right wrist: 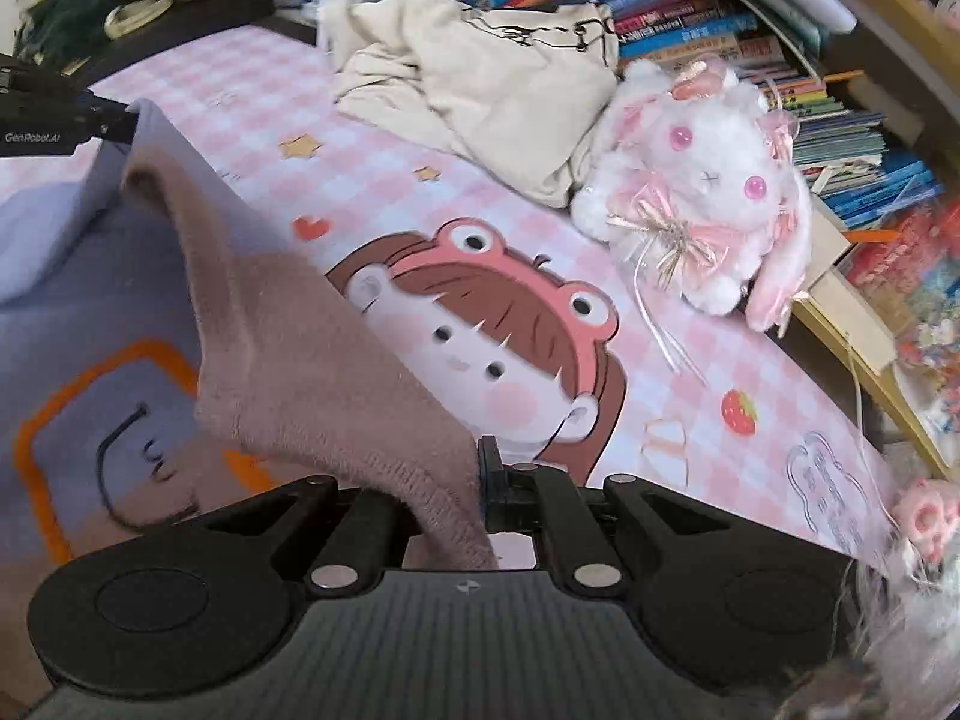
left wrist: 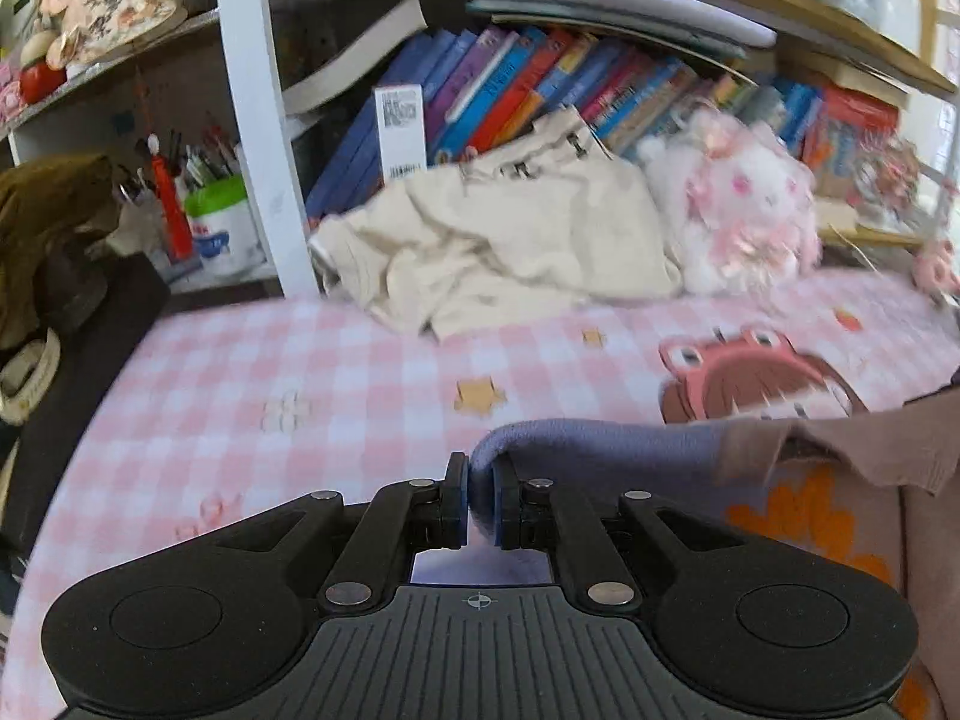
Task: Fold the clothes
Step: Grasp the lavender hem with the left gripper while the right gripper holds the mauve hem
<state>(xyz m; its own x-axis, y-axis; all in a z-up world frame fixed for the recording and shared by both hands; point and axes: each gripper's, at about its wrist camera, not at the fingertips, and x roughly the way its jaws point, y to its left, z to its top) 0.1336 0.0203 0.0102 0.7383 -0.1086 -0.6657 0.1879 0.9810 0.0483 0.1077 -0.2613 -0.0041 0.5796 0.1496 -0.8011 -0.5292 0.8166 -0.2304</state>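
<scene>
A lavender and brown sweater with an orange outlined print lies partly lifted over the pink checked cover. My left gripper is shut on a lavender fold of it, which bulges up between the blue pads. In the right wrist view the brown ribbed hem drapes over my right gripper, which is shut on it; the fabric hides the left finger. The left gripper also shows at the far left edge there, holding the sweater's lavender corner.
A crumpled cream garment lies at the back against a row of books. A white and pink plush bunny sits to its right. A pot of pens and dark clutter stand at the left.
</scene>
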